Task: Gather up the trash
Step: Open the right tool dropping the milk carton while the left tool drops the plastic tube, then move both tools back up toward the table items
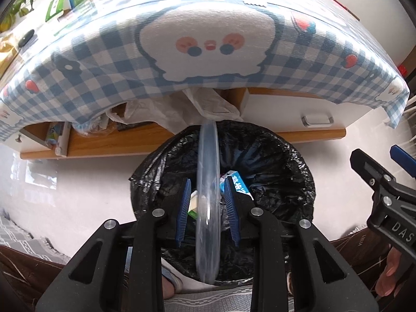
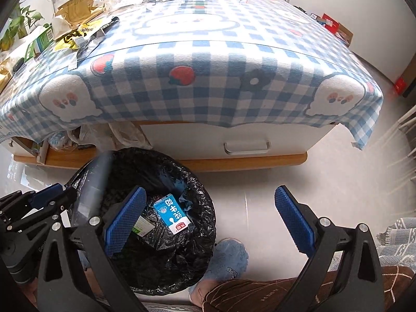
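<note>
Left gripper jaws narrowed, right gripper jaws wide.

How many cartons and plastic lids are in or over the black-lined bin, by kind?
Cartons: 2 (blue-and-white carton, green-and-white carton), in the bin
Clear plastic lid: 1, between the left hand-held gripper pads
Total: 3

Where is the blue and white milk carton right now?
The blue and white milk carton lies inside the black-lined trash bin, in the lower left of the right wrist view, beside a green and white box and below the table edge.
</note>
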Demonstrator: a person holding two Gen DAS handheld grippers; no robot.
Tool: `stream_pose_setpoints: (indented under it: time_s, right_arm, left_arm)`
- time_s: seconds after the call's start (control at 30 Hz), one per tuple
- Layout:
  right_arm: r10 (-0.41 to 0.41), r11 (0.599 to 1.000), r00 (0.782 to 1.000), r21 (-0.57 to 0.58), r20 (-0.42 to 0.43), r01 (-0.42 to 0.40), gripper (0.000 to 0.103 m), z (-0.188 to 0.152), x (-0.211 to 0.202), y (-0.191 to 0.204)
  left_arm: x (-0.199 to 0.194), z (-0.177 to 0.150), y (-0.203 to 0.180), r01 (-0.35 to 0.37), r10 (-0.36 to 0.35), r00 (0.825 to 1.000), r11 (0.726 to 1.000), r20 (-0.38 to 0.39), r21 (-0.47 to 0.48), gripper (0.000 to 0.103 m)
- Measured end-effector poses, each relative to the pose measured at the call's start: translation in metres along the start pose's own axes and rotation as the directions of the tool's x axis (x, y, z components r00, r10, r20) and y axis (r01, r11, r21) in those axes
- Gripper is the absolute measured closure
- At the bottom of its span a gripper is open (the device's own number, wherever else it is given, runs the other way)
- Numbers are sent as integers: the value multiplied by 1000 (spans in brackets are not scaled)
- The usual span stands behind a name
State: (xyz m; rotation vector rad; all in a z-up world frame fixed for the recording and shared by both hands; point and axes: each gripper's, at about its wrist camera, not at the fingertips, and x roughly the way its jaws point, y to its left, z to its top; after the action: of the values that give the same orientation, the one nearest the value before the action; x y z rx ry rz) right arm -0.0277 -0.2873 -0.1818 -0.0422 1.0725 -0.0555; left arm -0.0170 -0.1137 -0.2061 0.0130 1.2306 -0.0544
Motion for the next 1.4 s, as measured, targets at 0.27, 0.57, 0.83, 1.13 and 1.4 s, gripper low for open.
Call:
stream_pose_setpoints:
  time_s: [0.27,0.57,0.83,1.13,1.4]
  right_arm:
    - [19,1000,999,2,30,-19,8,4,-8,6]
    - [51,998,991,30,122,-55,8,24,-46,9]
    - [45,999,981,0,190,-46,8,40,-77,14]
    - [41,999,959,-42,282,-31,8,60,-116,17]
    - [33,999,951,-11,306,-31,8,84,-123,2]
  left_arm:
    - [-17,4,24,-19,21,999,999,48,-40,44]
    - [-63,16,41,3,7,988,998,156,-64,21]
    - [-104,32,52,30,-12,970,997,244,-70,9]
    - [-130,50,52,33,-11,959,997,282,-71,6]
    - [-137,68,48,43,-18,956,996,292,-80,6]
